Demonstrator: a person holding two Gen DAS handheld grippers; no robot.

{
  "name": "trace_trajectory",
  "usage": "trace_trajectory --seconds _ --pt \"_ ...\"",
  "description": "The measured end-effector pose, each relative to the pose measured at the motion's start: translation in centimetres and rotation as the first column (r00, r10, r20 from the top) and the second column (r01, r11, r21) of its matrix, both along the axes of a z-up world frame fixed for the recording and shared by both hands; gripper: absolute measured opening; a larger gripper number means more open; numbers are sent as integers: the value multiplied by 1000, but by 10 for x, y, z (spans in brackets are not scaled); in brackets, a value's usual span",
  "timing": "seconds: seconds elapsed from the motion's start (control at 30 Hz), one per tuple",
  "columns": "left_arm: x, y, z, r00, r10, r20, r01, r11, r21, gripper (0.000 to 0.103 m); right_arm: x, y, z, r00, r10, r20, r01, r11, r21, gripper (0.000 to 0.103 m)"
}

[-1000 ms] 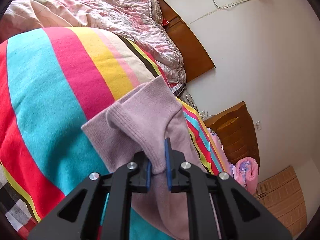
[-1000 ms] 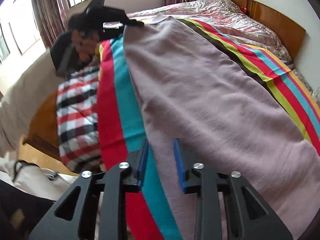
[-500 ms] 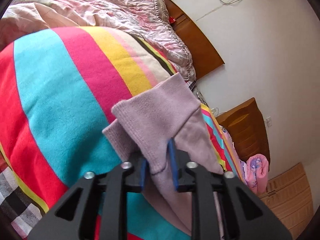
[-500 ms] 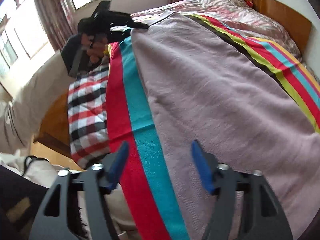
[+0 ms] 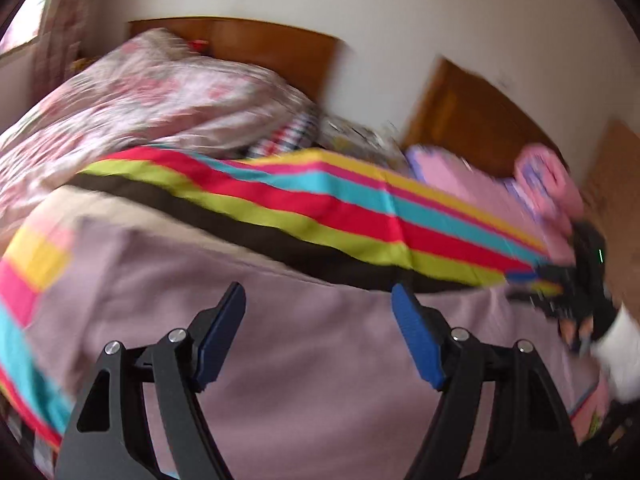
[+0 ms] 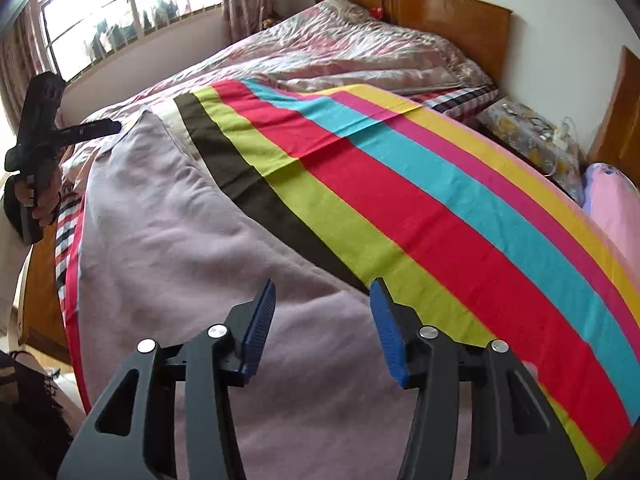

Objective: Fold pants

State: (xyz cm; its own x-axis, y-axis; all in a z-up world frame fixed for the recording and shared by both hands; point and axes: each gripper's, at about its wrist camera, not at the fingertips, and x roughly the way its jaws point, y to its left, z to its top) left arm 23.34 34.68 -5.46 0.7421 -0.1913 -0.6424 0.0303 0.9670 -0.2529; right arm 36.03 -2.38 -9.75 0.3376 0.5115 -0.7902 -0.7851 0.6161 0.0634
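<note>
Claws apart above pants' edge

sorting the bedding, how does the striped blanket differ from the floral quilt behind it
The striped blanket has bold flat bands of red, teal, green and yellow; the floral quilt is pale pink with a small print. The blanket lies smooth, the quilt is rumpled. The mauve pants lie on the blanket, not the quilt. Both cover the same bed.

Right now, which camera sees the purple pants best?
The right wrist view: the pants look sharp, stretched along the striped blanket. The left wrist view shows only a blurry patch of them.
</note>
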Motion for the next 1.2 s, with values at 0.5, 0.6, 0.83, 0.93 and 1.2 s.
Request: trace_trajectory --seconds 0.5,0.6,0.83,0.93,1.2 --pt "41 -82 -49 959 -214 -185 227 973 52 76 -5 70 -28 923 383 -16 -381 912 -149 15" --pt "39 -71 -54 965 -171 -197 185 981 53 76 -23 73 -19 911 398 105 -373 906 -201 8" --pt "39 -59 -58 975 -122 -188 131 991 37 80 -10 84 -27 939 334 83 -308 924 -227 8" --pt "37 -57 -56 977 -105 -188 116 992 48 80 2 72 -22 969 238 60 -225 959 -174 29" --pt "33 -79 -22 978 -181 -107 183 983 7 80 -6 -14 15 994 -97 47 96 995 13 33"
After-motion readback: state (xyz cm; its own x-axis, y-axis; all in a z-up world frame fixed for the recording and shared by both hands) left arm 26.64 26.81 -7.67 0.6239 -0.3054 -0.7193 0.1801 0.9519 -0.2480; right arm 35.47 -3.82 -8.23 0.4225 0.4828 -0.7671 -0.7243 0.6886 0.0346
